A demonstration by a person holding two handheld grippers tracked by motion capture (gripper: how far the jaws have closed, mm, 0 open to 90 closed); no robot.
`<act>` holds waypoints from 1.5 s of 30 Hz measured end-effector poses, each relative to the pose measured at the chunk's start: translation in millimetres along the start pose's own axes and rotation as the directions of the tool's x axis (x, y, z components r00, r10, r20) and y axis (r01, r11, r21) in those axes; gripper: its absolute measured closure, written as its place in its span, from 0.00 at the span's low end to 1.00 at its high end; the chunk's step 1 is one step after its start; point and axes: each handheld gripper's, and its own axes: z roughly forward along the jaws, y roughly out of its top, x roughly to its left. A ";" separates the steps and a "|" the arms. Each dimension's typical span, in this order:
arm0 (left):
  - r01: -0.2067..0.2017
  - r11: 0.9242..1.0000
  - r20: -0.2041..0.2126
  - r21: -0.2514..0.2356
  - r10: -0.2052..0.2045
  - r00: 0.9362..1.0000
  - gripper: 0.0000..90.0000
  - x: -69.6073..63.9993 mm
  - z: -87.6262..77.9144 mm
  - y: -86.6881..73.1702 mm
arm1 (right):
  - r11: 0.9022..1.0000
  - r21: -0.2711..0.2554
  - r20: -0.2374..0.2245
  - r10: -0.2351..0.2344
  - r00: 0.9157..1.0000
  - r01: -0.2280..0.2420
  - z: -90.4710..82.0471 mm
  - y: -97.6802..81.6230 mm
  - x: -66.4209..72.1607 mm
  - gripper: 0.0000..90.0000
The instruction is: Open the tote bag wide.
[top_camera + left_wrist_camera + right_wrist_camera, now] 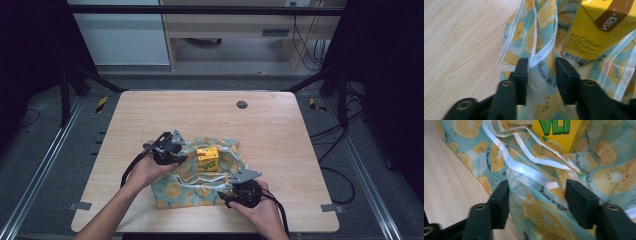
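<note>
1. Nearest me, my right gripper (235, 192) sits low over the near right part of the bag (175, 192); in the right gripper view its jaws stand spread either side of a fold with a white strap (529, 171) lying between them, pads not yet pressing.
2. I judge the step is taking hold of the bag with both tools; I would sink the right jaws until the strap and cloth are well between the pads before squeezing; a shallow pinch may slip off.
3. My left gripper (172, 150) is at the bag's far left edge, pointed down and inward; its jaws are narrower, a strap (541, 53) running between them; I cannot tell if the pads bite yet.
4. Farther on, the yellow carton (208, 158) stands on the middle of the bag, on the table (270, 125); I would lift evenly so the carton stays upright.
</note>
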 end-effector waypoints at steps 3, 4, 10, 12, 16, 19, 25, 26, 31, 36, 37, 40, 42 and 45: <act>-0.014 1.000 0.007 0.014 0.014 1.000 0.86 -1.9 2.1 -0.4 | 1.000 0.000 -0.003 -0.012 1.000 0.012 0.5 -0.4 -1.5 0.64; -0.017 1.000 0.010 0.021 0.017 1.000 0.89 -2.7 3.2 -0.5 | 1.000 0.005 -0.001 -0.013 1.000 0.013 0.2 -0.5 -2.2 0.69; -0.020 1.000 0.012 0.010 0.019 1.000 1.00 -3.3 2.3 1.2 | 0.999 0.021 0.011 -0.045 0.999 0.044 -2.1 -1.3 -6.7 0.96; -0.009 1.000 -0.004 -0.007 0.009 1.000 1.00 -1.4 -0.6 0.8 | 0.998 0.020 0.018 -0.051 0.999 0.051 -6.1 -1.0 -9.7 0.97; 0.044 0.998 -0.050 -0.051 -0.047 0.998 1.00 8.0 -2.9 -4.2 | 0.998 0.030 0.037 -0.050 0.998 0.049 -14.9 -2.8 -16.9 0.99; 0.081 0.995 -0.062 -0.062 -0.084 0.995 1.00 15.0 -1.5 -11.2 | 0.998 0.048 0.054 -0.051 0.997 0.049 -20.3 -7.2 -23.0 0.99; 0.103 0.993 -0.067 -0.059 -0.107 0.992 1.00 17.1 5.2 -20.2 | 0.998 0.066 0.067 -0.025 0.997 0.021 -25.9 -19.4 -34.6 0.99; 0.106 0.992 -0.067 -0.063 -0.110 0.992 1.00 16.9 6.2 -20.4 | 0.997 0.072 0.071 -0.022 0.997 0.016 -26.0 -21.5 -36.3 0.99; 0.092 0.994 -0.076 -0.051 -0.096 0.993 1.00 14.6 10.9 -20.3 | 0.996 0.090 0.090 -0.005 0.996 -0.003 -24.2 -29.8 -46.8 0.99; 0.090 0.995 -0.080 -0.047 -0.094 0.992 1.00 13.0 14.3 -22.6 | 0.995 0.100 0.084 0.001 0.996 -0.010 -21.7 -34.8 -50.9 0.99; 0.091 0.995 -0.081 -0.042 -0.094 0.992 1.00 13.2 14.7 -23.4 | 0.995 0.099 0.080 0.005 0.997 -0.013 -21.6 -35.1 -51.1 1.00; 0.097 0.994 -0.074 -0.040 -0.100 0.992 1.00 12.9 16.5 -26.5 | 0.995 0.094 0.077 0.003 0.997 -0.010 -22.3 -35.3 -51.8 0.99; 0.099 0.994 -0.074 -0.039 -0.102 0.992 1.00 12.3 18.1 -29.0 | 0.996 0.094 0.074 0.000 0.997 -0.007 -22.1 -35.9 -51.6 0.99; 0.106 0.994 -0.070 -0.037 -0.109 0.992 1.00 11.9 20.4 -32.8 | 0.996 0.088 0.060 0.009 0.998 -0.015 -21.2 -38.2 -51.8 0.99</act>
